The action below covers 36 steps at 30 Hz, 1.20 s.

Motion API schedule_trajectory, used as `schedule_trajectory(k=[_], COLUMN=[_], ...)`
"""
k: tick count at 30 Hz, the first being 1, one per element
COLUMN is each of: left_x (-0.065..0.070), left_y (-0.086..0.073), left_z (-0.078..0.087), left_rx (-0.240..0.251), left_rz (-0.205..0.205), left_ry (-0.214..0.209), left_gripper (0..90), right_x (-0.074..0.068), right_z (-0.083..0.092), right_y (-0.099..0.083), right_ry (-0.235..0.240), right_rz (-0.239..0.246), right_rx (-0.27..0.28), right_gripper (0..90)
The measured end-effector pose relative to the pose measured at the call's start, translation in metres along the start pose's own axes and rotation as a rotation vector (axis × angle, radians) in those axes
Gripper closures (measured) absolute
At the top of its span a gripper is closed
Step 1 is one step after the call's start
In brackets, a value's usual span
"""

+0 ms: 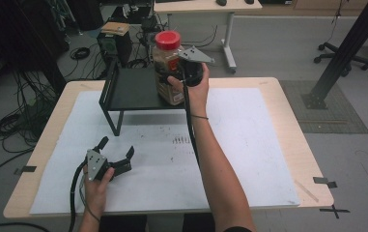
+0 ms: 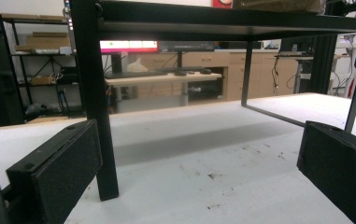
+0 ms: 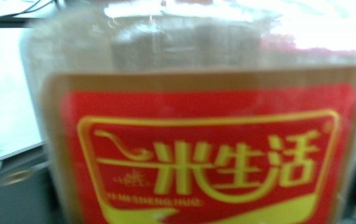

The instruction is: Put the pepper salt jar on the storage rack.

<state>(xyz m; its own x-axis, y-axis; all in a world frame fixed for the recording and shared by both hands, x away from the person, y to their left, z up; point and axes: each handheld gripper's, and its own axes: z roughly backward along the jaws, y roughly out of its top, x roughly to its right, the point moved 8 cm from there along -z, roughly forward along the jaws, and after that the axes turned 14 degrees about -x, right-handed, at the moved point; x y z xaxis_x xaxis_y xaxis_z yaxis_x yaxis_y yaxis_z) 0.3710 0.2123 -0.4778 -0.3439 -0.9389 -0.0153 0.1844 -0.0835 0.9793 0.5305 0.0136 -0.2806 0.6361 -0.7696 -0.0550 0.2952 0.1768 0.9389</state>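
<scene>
A clear jar (image 1: 168, 72) with a red lid (image 1: 167, 39) and a red and yellow label stands on the right end of a black shelf (image 1: 131, 89) at the back of the table. My right gripper (image 1: 179, 72) is pressed against the jar's right side and looks shut on it. The jar's label (image 3: 203, 154) is very close in the right gripper view, and the jaws are hidden there. My left gripper (image 1: 117, 146) rests open near the front left of the table, with nothing between its pads (image 2: 59, 168). It points at the shelf's front leg (image 2: 98, 116).
A white sheet (image 1: 249, 145) with small dark marks covers most of the wooden table (image 1: 288, 96). The shelf stands on thin legs with open space beneath it. Cables and boxes lie on the floor to the left, and a desk stands behind the table.
</scene>
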Motion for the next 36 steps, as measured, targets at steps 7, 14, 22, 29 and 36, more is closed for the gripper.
schedule_trajectory(k=[7, 14, 22, 29, 36], left_x=[0.000, 0.000, 0.001, 0.001, 0.000], left_y=[0.000, 0.000, 0.000, 0.000, 0.000], left_z=[0.000, 0.000, 0.000, 0.000, 0.001], left_rx=[0.000, 0.001, 0.001, 0.003, 0.003], left_rz=[-0.003, -0.003, -0.003, -0.003, -0.008], left_ry=[0.000, 0.001, 0.001, 0.003, 0.009], left_gripper=[0.2, 0.2, 0.2, 0.2, 0.2], right_x=[-0.002, -0.004, -0.007, -0.007, -0.008], right_z=[0.002, 0.006, 0.014, 0.025, 0.038], right_y=[0.000, 0.001, 0.001, -0.002, -0.004], right_ry=[0.008, 0.010, 0.012, 0.001, -0.004], right_rz=[0.003, 0.000, -0.003, -0.001, -0.005], right_rx=[0.011, 0.020, 0.026, 0.035, 0.049], right_gripper=[4.0, 2.5, 1.9, 1.9, 1.7])
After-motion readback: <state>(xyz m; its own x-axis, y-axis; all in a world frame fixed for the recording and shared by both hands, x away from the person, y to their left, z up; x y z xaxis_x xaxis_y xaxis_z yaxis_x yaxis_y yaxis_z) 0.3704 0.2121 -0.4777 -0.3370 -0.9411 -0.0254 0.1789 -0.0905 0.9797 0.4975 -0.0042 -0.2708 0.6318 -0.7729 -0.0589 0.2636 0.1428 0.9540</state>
